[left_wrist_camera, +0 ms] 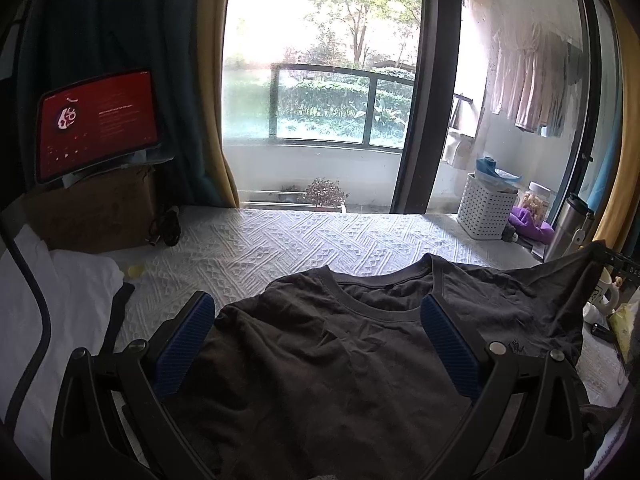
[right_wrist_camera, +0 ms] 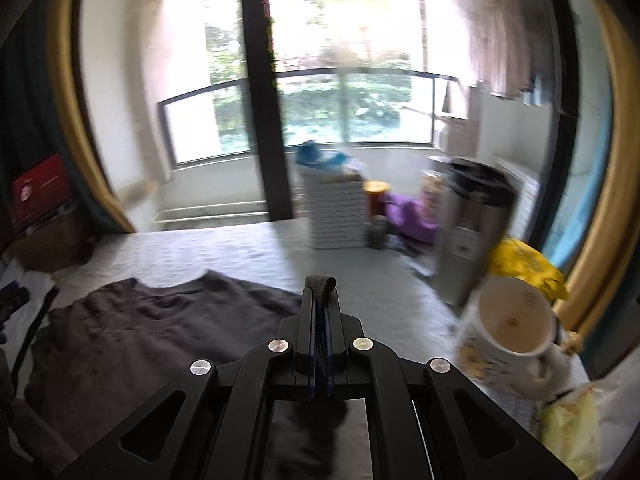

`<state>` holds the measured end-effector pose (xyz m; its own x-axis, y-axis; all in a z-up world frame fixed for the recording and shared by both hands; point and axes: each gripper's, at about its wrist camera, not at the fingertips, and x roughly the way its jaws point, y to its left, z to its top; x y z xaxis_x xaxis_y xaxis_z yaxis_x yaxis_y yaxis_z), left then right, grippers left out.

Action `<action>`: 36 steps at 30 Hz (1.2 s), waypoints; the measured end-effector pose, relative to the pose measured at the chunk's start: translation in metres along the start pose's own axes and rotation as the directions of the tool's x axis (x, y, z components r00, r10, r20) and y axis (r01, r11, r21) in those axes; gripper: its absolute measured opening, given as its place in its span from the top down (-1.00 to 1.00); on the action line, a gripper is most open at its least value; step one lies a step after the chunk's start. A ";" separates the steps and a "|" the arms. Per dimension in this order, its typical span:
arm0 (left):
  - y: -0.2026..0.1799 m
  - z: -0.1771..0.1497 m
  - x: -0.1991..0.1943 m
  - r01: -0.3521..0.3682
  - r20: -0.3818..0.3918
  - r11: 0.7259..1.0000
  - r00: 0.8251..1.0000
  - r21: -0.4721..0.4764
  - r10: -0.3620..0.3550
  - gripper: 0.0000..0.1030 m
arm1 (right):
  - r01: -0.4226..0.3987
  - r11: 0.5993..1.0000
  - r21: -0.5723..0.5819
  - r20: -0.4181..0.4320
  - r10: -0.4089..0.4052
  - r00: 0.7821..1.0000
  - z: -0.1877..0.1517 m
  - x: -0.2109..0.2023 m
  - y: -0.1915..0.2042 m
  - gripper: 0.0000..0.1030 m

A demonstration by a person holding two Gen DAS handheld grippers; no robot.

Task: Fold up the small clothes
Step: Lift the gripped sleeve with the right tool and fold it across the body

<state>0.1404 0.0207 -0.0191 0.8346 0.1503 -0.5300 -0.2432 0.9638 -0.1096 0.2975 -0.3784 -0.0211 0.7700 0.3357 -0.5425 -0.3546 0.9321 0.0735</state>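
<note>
A dark grey T-shirt [left_wrist_camera: 320,360] lies front up on the white quilted bed cover [left_wrist_camera: 280,240], its collar pointing toward the window. My left gripper [left_wrist_camera: 316,304] hovers open over the shirt's chest, with its blue pads [left_wrist_camera: 188,340] spread to either side of the collar and nothing between them. The shirt's right side is pulled up into a peak [left_wrist_camera: 588,256]. In the right wrist view my right gripper [right_wrist_camera: 320,292] is shut on a fold of the shirt's fabric [right_wrist_camera: 320,282], which pokes out past the tips. The shirt's body [right_wrist_camera: 152,340] lies to its left.
A white perforated basket [left_wrist_camera: 484,208], a steel flask [right_wrist_camera: 472,232], a white mug [right_wrist_camera: 512,324] and a yellow packet [right_wrist_camera: 528,268] crowd the right edge. On the left are a red-screen tablet [left_wrist_camera: 96,120] on a cardboard box [left_wrist_camera: 100,212], a white cloth [left_wrist_camera: 68,292] and a black cable [left_wrist_camera: 36,300].
</note>
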 end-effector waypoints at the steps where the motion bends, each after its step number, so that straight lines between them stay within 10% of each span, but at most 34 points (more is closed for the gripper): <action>1: 0.003 -0.001 -0.001 0.002 0.002 1.000 1.000 -0.004 -0.002 -0.97 | -0.014 1.000 -0.010 -0.002 0.014 1.000 0.001 0.002 0.009 0.93; 36: 0.071 -0.021 -0.001 0.054 -0.016 0.993 0.998 -0.107 -0.056 -0.97 | -0.234 0.961 -0.147 -0.405 0.157 0.901 -0.067 0.102 0.166 0.91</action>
<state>0.1124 0.0843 -0.0442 0.8386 0.0924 -0.5368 -0.2492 0.9414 -0.2273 0.2817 -0.1988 -0.1201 0.4233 0.3939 -0.8159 -0.5988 0.7975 0.0744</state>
